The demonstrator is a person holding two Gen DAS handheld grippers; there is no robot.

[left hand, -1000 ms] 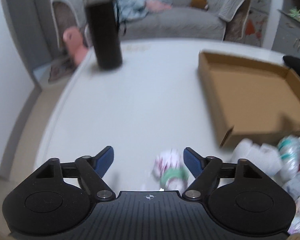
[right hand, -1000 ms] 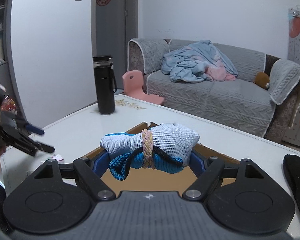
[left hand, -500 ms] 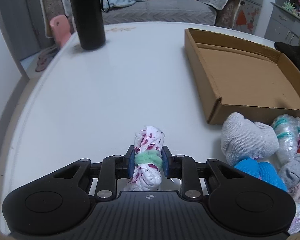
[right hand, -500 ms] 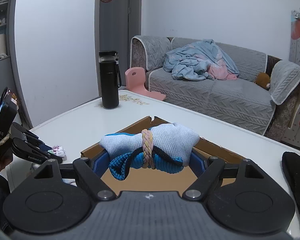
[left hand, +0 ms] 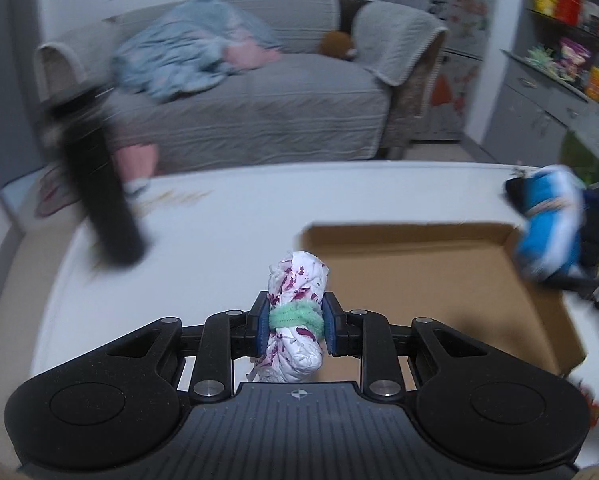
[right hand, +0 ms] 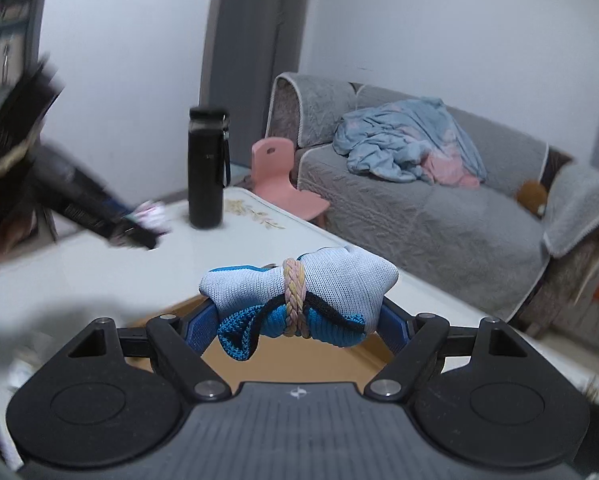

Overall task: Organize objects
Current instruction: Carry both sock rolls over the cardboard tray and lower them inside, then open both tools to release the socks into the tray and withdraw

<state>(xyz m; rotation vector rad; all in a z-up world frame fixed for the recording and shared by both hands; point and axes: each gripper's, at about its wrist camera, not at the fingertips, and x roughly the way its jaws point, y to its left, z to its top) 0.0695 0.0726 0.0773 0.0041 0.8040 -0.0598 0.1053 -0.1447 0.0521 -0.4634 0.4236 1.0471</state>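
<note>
Carrying: left claw (left hand: 293,326) is squeezing the white bundle (left hand: 295,320), right claw (right hand: 295,320) is squeezing the blue bundle (right hand: 299,294); next, lowering both into the box (left hand: 439,276).

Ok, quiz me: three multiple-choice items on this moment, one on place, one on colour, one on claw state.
1. Where does the black bottle stand?
A. in the cardboard box
B. on the white table
C. on the sofa

2. What colour band ties the white bundle in the left claw?
A. green
B. red
C. black

3. The right claw is:
A. empty and open
B. shut on the blue-grey bundle
C. out of view

Answers: B, its base is on the tabletop; A, green loop at the middle; B, pads press both ends.
</note>
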